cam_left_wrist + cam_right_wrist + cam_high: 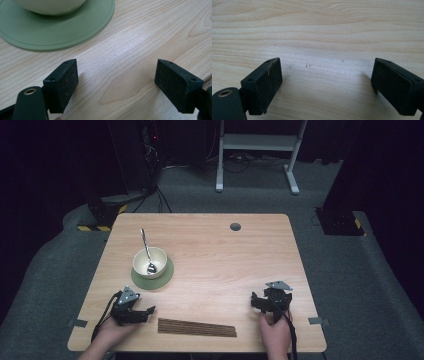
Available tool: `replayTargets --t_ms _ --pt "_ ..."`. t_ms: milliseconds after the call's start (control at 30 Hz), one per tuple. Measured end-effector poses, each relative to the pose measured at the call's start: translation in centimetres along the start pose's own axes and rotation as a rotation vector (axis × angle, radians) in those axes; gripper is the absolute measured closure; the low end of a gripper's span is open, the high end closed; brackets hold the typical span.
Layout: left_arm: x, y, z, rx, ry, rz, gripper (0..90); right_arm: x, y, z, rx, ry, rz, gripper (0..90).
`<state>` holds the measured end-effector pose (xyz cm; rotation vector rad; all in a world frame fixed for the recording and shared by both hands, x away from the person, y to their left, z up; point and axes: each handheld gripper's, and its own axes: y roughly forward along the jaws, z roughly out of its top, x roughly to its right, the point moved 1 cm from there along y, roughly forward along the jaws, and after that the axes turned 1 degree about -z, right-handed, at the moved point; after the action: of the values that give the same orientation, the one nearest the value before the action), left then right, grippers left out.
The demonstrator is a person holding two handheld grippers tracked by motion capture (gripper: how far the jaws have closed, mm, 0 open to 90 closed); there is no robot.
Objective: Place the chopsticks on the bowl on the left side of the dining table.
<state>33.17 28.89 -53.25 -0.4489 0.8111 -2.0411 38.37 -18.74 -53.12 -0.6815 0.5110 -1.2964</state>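
Both claws stand spread and empty: left gripper (pixel 143 312) low over the table (pixel 225 250) just beside the mat (pixel 167 272), right gripper (pixel 261 303) over bare wood. Between them, at the near edge, lies the brown slat strip (pixel 197 327). Bowl (pixel 155 256) with spoon (pixel 146 250) sits on the mat. Nothing looks begun; next probably means closing on something nearby.

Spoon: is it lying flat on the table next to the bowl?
No, the spoon stands in the bowl, handle leaning over the far rim, on the green mat.
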Motion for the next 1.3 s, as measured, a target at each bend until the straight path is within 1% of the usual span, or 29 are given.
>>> replayTargets --t_ms 167,367,467,633,700,767,833,867,900,967,1033,1067,1167,1200,1300 --pt "0.0 0.0 0.0 -0.002 0.000 -0.002 18.9 0.0 -0.1 -0.1 0.001 -0.001 0.011 9.9" --pt "0.0 0.0 0.1 -0.002 -0.005 0.001 19.3 0.2 -0.2 -0.2 0.003 -0.014 0.028 9.9" --pt "-0.1 0.0 0.1 0.000 -0.006 0.003 20.9 0.3 -0.2 -0.2 0.005 -0.012 0.032 9.9" --pt "-0.4 -0.1 0.1 0.007 -0.033 -0.008 23.2 0.3 -0.2 -0.1 -0.001 -0.026 0.031 9.7" --pt "-0.5 -0.1 0.2 0.004 -0.047 -0.013 22.9 0.3 -0.4 -0.1 0.014 -0.030 0.019 9.7" --pt "-0.6 -0.2 0.3 0.006 -0.054 -0.022 24.3 0.5 -0.9 -0.3 0.055 -0.026 0.007 9.9" --pt "-0.6 -0.3 0.4 0.013 -0.050 -0.031 25.5 0.5 -1.1 -0.4 0.054 -0.025 0.011 9.9" --pt "-0.5 -0.4 0.5 0.015 -0.045 -0.036 27.5 0.4 -1.2 -0.6 0.040 -0.030 0.017 9.9" --pt "-0.5 -0.5 0.5 0.020 -0.043 -0.040 27.5 0.4 -1.2 -0.6 0.040 -0.030 0.017 9.9" --pt "-0.2 -0.8 0.7 0.032 -0.037 -0.051 29.3 0.3 -1.3 -0.9 0.023 -0.033 0.028 9.9" --pt "0.1 -1.0 1.0 0.041 -0.022 -0.063 32.4 0.3 -1.4 -1.1 0.015 -0.045 0.023 9.9" --pt "0.2 -1.1 1.1 0.045 -0.016 -0.069 32.4 0.3 -1.4 -1.1 0.015 -0.045 0.023 9.9" --pt "0.7 -1.1 1.4 0.057 -0.018 -0.099 33.7 0.5 -1.3 -1.3 0.008 -0.034 0.025 9.9" --pt "0.9 -1.1 1.5 0.056 -0.012 -0.110 34.6 0.5 -1.3 -1.3 0.006 -0.032 0.025 9.9" --pt "1.7 -0.9 1.7 0.051 0.020 -0.123 36.3 0.5 -1.2 -1.2 0.002 -0.030 0.031 9.7"
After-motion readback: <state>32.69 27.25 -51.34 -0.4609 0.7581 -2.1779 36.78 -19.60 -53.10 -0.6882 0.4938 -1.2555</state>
